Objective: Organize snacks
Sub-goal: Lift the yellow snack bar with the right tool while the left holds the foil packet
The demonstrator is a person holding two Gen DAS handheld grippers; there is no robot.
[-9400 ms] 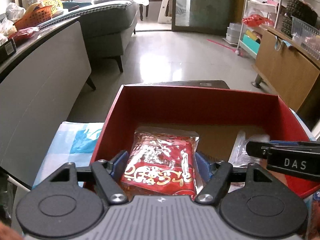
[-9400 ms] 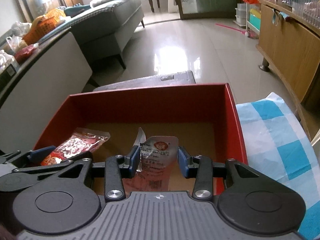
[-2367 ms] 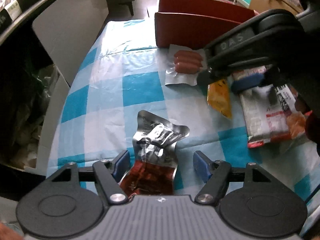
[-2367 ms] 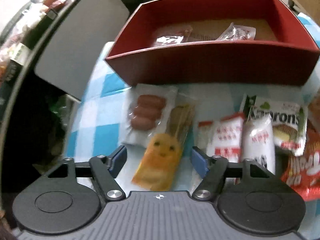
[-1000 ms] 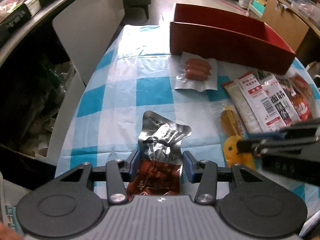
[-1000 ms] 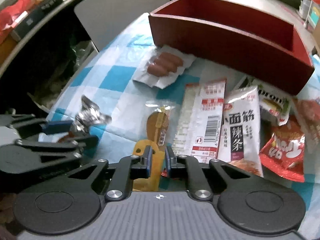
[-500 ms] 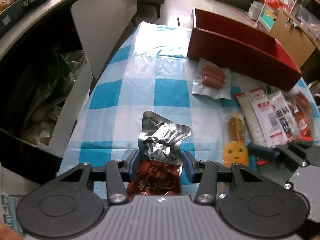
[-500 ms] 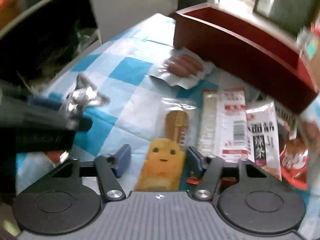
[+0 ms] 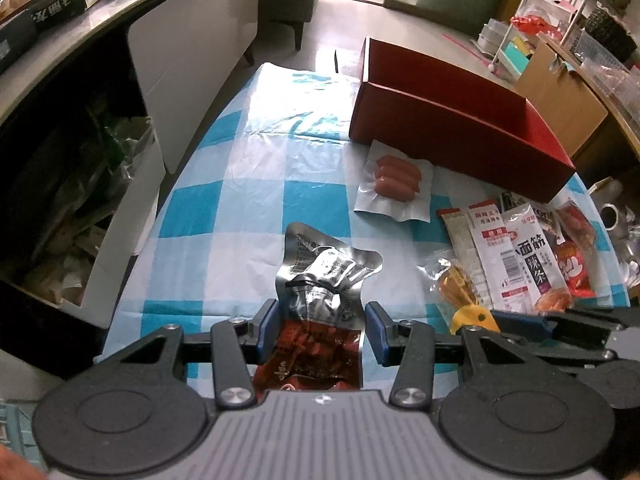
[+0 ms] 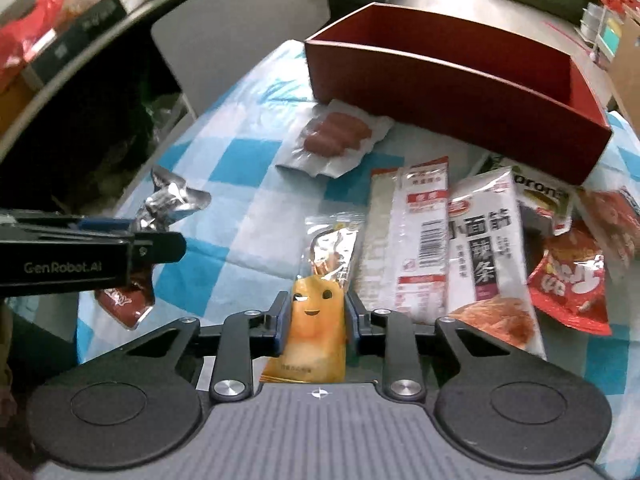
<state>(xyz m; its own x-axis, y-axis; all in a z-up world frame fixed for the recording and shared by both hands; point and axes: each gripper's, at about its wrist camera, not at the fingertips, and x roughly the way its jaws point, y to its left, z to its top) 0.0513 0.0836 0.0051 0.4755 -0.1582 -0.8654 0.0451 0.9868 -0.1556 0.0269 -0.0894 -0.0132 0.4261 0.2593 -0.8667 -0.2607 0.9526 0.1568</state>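
My left gripper point(image 9: 322, 330) is shut on a silver and red foil pouch point(image 9: 320, 276), which hangs off the checked tablecloth point(image 9: 248, 208). The right wrist view shows that pouch point(image 10: 172, 200) at the left. The jaws of my right gripper point(image 10: 316, 316) are closing on a yellow snack pack with a smiling face point(image 10: 316, 332), pads against both its sides. That pack's clear far end still lies on the cloth. A red open box point(image 9: 460, 132) point(image 10: 440, 84) stands at the far side. A sausage pack point(image 9: 396, 180) point(image 10: 336, 136) lies just in front of it.
Several more snack packs lie to the right: white striped ones point(image 10: 424, 240) point(image 10: 484, 256) and red bags point(image 10: 572, 280). A white cabinet point(image 9: 192, 60) and a dark gap with bags point(image 9: 72, 208) run along the table's left edge. A metal object point(image 9: 608, 200) is at the right edge.
My right gripper opened around the yellow pack and has now closed on its sides. My left gripper has lifted a little with the foil pouch still in it.
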